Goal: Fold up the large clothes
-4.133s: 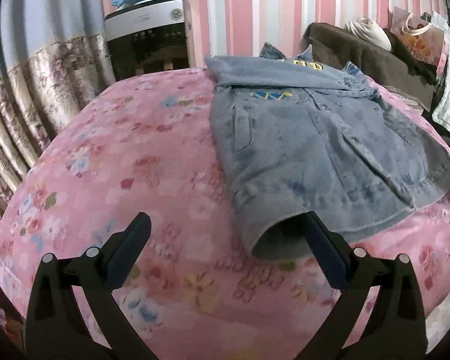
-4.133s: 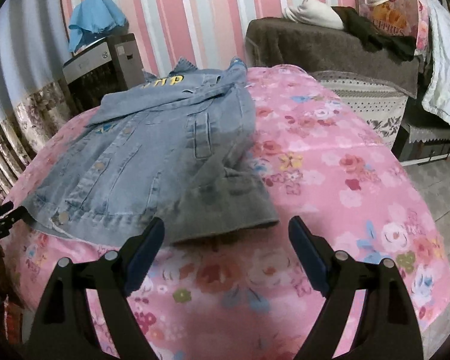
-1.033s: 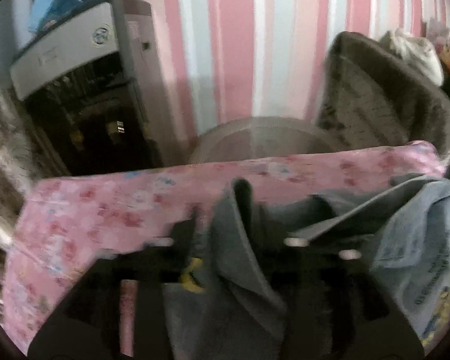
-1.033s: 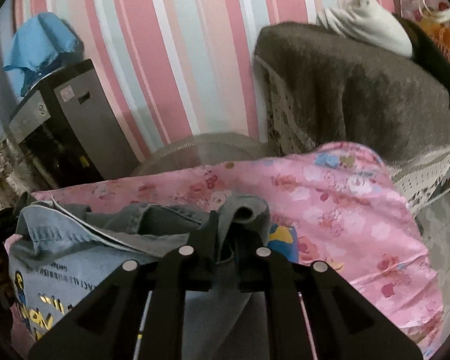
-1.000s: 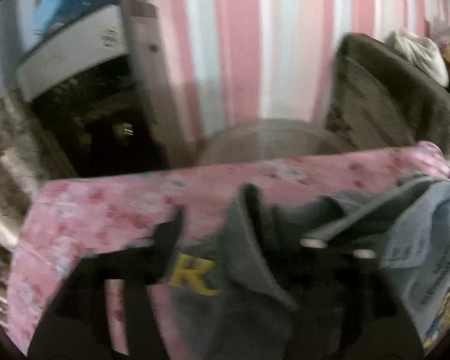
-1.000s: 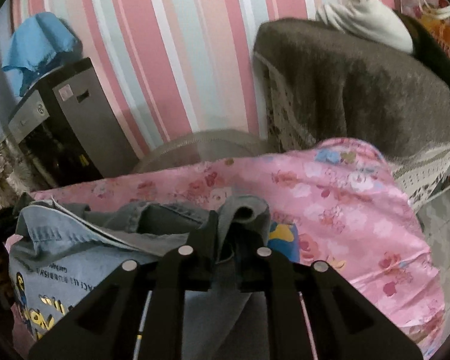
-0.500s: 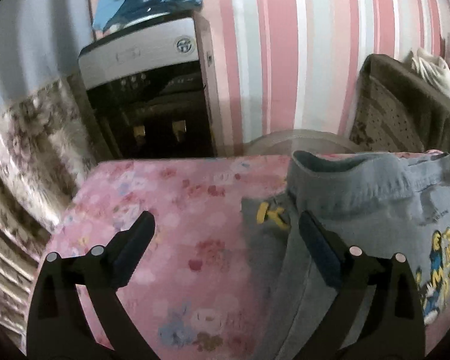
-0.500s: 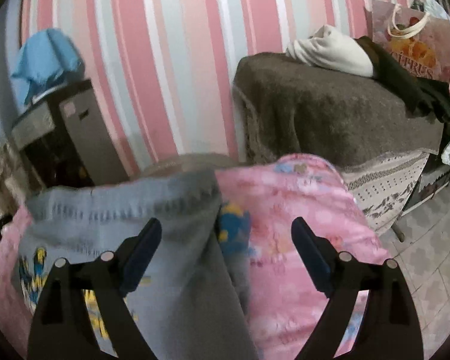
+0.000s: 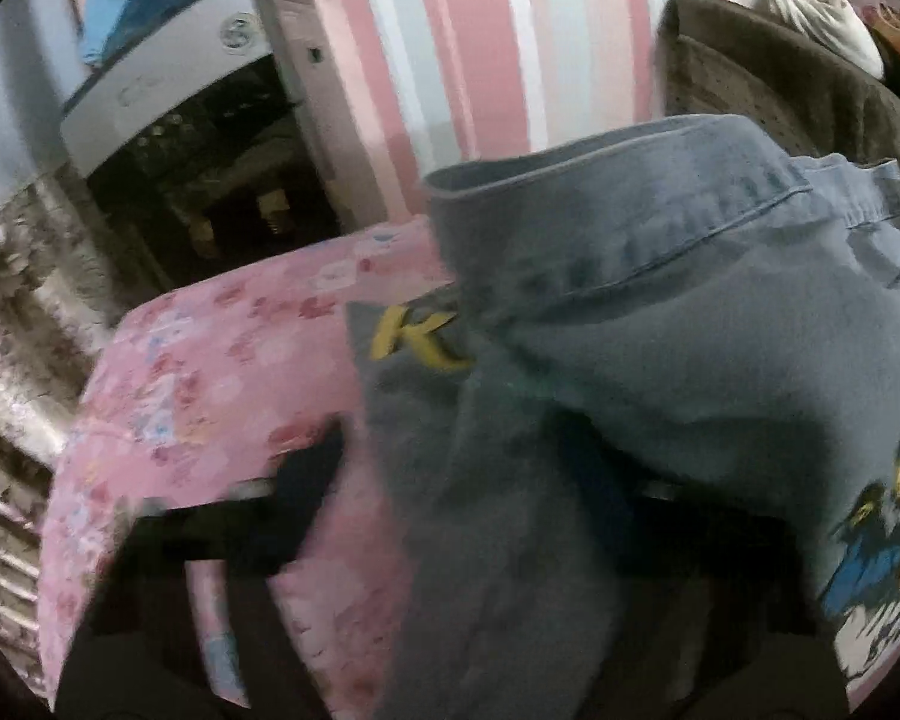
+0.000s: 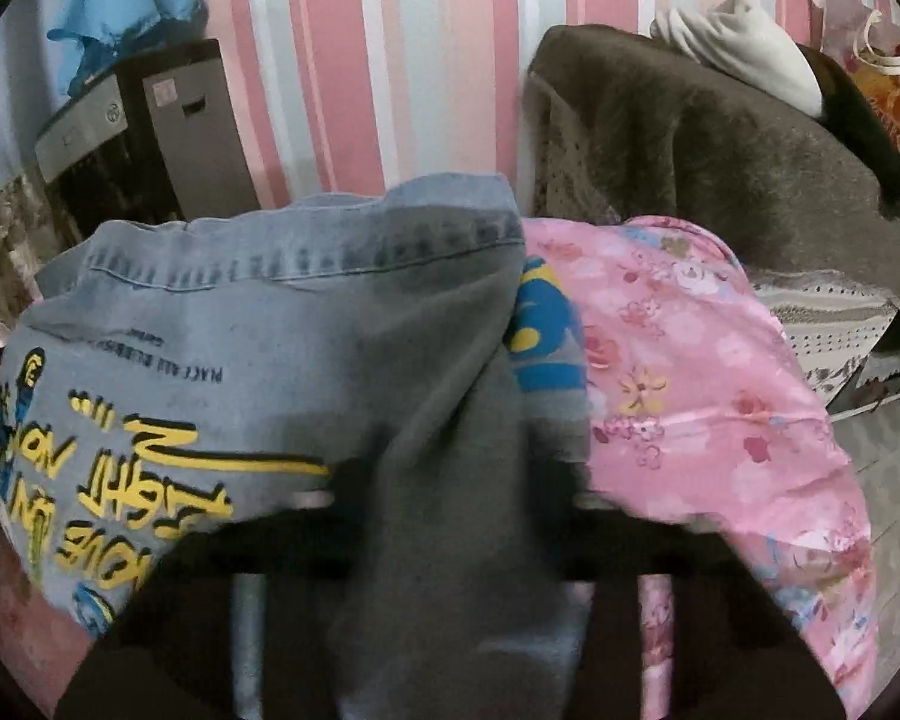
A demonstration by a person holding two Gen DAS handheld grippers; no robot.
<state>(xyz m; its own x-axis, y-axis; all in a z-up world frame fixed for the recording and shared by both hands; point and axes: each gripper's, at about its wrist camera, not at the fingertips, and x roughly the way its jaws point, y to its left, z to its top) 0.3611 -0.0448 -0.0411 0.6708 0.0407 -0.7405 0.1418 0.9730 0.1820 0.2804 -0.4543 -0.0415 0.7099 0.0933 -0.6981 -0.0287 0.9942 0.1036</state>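
Observation:
A blue denim jacket (image 9: 678, 324) with yellow and blue printed lettering lies folded over on the pink floral bedspread (image 9: 210, 384); it also shows in the right wrist view (image 10: 258, 324). My left gripper (image 9: 474, 480) is low over the jacket's left side, its fingers blurred, with a fold of denim between them. My right gripper (image 10: 450, 498) is at the jacket's right side, its dark fingers on either side of a grey denim fold (image 10: 444, 480). Both views are motion-blurred.
A grey appliance (image 9: 198, 102) with a blue cloth on top stands by the striped wall at the left. A brown blanket-covered seat (image 10: 720, 138) with a white garment (image 10: 744, 48) and a gift bag (image 10: 882, 60) is at the right. The bed edge drops off at the right.
Half a second ago both grippers stood wide open above the folded jacket. Now both have dropped onto the denim and their fingers have come closer together around folds of it.

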